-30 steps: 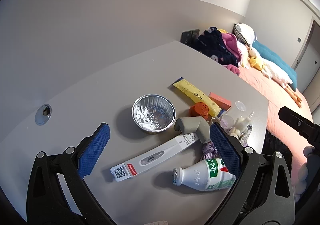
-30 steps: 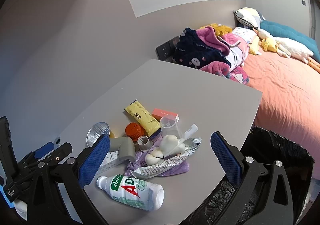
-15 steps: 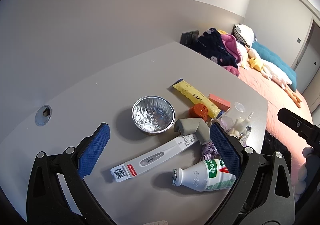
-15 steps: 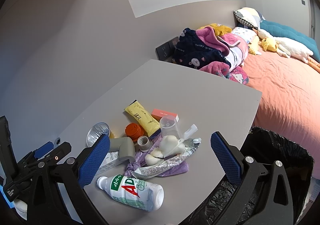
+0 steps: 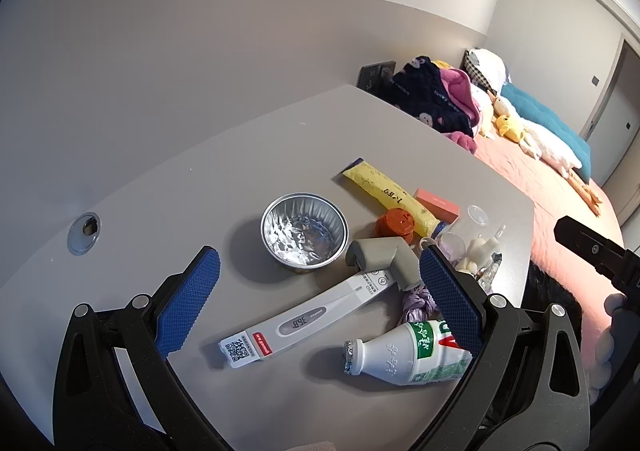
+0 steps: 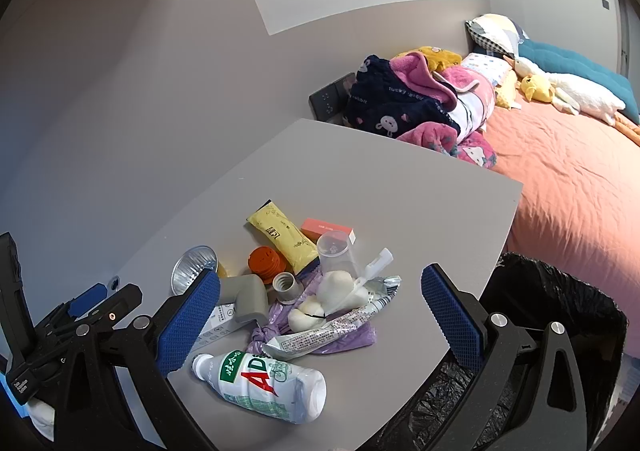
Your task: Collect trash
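Grey, matte and smooth, the desk top (image 6: 404,187) stands against a plain wall, with an orange-covered bed (image 6: 568,175) beyond its far edge and a black-lined trash bin (image 6: 560,311) just off its near corner. Trash is clustered on the near half of the desk. A white plastic bottle (image 6: 260,385) with a green-and-red label lies on its side; in the right wrist view its long axis runs left-right, neck to the left. A crinkled foil cup (image 5: 304,233) sits upright, mouth up. A white thermometer box (image 5: 306,321) lies flat, its long axis diagonal, with a grey L-shaped foam corner guard (image 5: 386,259) resting on its far end. A yellow tube (image 6: 282,237) lies diagonally beside an orange ribbed cap (image 6: 264,261) and a small coral box (image 6: 326,229). Purple film (image 6: 340,335), cotton balls (image 6: 320,297) and a clear plastic cup (image 6: 338,255) form a heap. The left gripper (image 5: 316,301) and right gripper (image 6: 318,321) both hover above the desk, blue textured pads spread wide apart, holding nothing.
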`<state>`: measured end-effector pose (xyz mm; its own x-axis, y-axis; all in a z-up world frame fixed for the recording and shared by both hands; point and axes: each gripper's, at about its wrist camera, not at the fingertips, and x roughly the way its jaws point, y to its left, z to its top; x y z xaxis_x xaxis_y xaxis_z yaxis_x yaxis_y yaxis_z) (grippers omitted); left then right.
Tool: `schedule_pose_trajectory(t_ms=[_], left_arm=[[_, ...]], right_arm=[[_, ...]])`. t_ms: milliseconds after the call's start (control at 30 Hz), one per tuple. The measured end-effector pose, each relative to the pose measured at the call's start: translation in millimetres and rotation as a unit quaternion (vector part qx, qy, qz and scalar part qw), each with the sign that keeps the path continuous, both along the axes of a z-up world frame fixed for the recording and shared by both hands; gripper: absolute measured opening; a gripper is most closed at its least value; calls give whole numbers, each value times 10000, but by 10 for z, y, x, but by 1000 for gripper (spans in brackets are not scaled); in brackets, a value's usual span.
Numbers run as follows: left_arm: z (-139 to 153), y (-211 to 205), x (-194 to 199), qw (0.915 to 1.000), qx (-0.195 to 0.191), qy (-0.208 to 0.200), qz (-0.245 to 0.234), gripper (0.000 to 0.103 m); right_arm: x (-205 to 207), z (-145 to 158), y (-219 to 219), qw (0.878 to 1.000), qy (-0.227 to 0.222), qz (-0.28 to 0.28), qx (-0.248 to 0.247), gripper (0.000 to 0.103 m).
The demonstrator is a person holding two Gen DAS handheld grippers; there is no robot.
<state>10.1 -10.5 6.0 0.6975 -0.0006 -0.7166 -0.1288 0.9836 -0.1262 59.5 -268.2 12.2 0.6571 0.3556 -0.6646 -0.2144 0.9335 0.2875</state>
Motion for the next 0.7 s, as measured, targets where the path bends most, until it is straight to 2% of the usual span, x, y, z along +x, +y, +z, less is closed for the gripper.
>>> schedule_pose_trajectory(t_ms=[367,700], left_arm=[[-7,20,8,10000,-63,1,-10,96],[-67,75,55,9999,-124,27,-42,96]], right_arm=[[0,-9,-5,10000,18,21,12,100],[68,-138,31,9998,182,77,93,100]])
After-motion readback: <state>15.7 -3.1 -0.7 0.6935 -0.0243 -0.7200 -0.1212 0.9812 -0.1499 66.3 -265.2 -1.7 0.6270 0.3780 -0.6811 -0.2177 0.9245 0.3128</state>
